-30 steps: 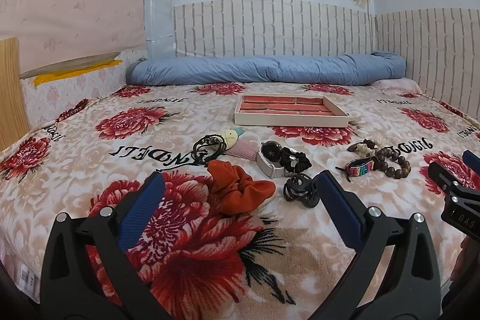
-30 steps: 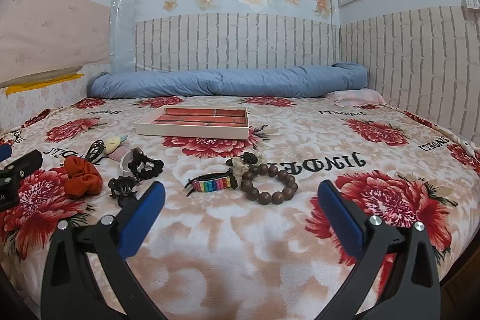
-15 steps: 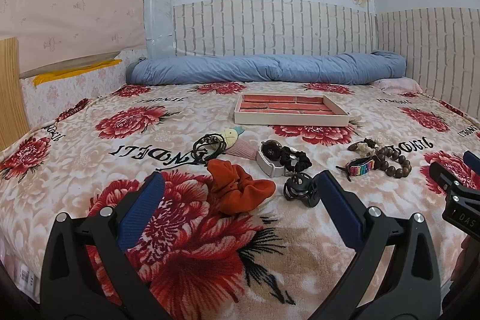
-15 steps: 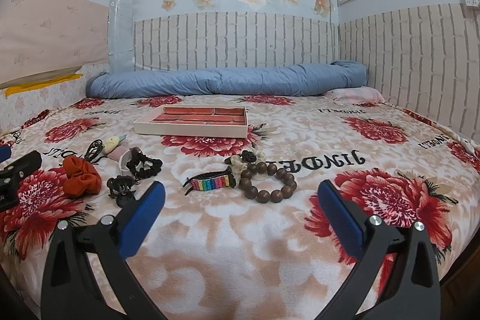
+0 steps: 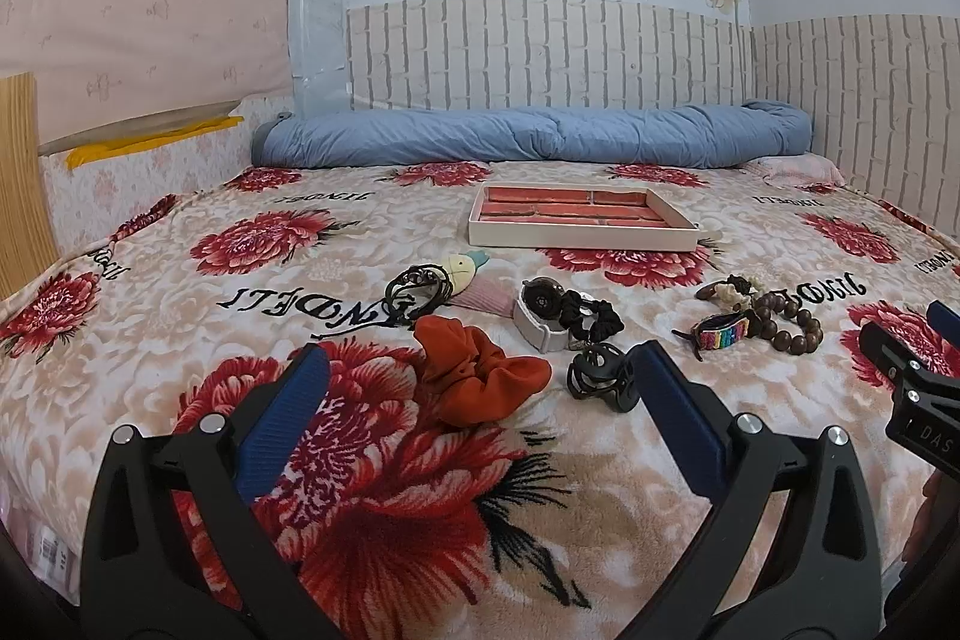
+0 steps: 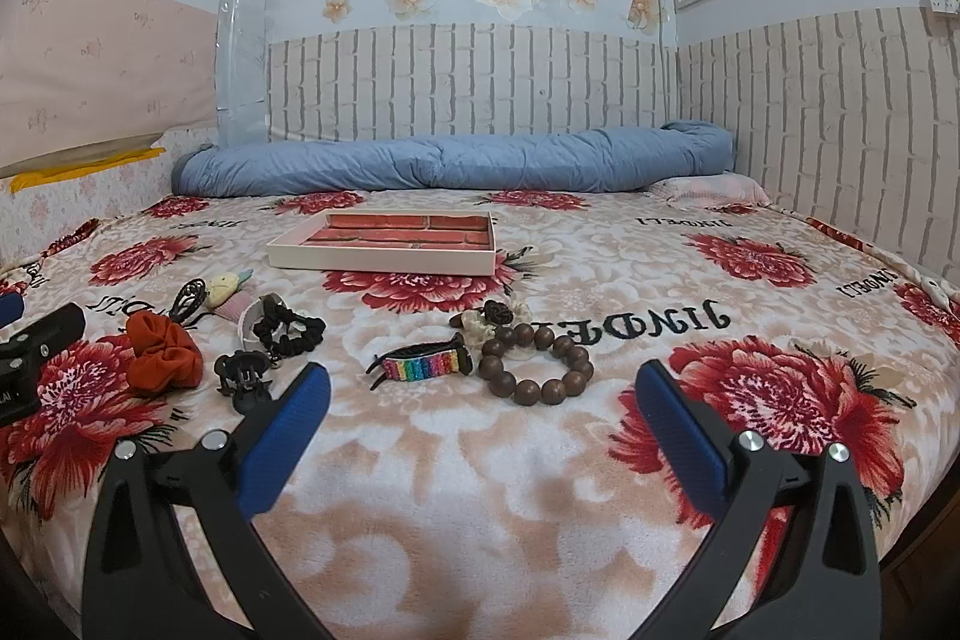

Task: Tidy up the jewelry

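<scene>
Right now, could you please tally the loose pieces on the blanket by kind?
Scrunchies: 2 (orange scrunchie, black scrunchie)
Bracelets: 3 (rainbow bracelet, wooden bead bracelet, brown-and-cream bracelet)
Claw clip: 1
Hair pieces: 2 (black wire piece, plush fish piece)
Watch: 1
Total: 9

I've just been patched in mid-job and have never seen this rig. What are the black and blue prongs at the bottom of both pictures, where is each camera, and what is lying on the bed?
There is no robot arm. A person holds one two-finger tool in each hand, and a fisheye camera on each looks forward along its fingers. The prongs are those fingers: the left tool in the left wrist view, the right tool in the right wrist view. Both are open and hold nothing.

On the floral blanket lie an orange scrunchie, a black claw clip, a black scrunchie, a rainbow band and a wooden bead bracelet. Farther back sits the tray with red compartments, which looks empty.

The dark shape at the left wrist view's right edge is the other tool.
</scene>
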{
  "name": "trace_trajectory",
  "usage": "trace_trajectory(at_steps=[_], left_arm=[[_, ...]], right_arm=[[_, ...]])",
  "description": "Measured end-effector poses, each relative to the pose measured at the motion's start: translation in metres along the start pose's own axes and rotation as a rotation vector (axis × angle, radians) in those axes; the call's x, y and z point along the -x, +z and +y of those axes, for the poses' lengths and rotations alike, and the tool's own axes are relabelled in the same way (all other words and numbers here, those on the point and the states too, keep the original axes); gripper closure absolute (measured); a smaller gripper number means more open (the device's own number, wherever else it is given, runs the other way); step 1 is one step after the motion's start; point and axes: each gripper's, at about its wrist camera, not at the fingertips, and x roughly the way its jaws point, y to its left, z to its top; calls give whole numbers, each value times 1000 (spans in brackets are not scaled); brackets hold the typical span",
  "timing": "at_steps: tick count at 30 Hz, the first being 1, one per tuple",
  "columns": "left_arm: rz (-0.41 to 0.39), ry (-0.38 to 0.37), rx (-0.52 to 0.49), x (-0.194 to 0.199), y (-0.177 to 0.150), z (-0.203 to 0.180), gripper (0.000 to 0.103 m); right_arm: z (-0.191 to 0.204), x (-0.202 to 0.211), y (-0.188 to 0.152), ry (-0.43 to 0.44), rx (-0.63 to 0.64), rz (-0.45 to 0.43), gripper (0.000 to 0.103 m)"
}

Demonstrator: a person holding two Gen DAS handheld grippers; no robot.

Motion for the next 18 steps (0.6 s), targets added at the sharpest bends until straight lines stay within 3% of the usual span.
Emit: trace_trajectory(at_steps=[18], left_arm=[[17, -2, -1, -5, -4, -1, 5]], right_arm=[[-1, -1, -2, -4, -1, 8, 4]])
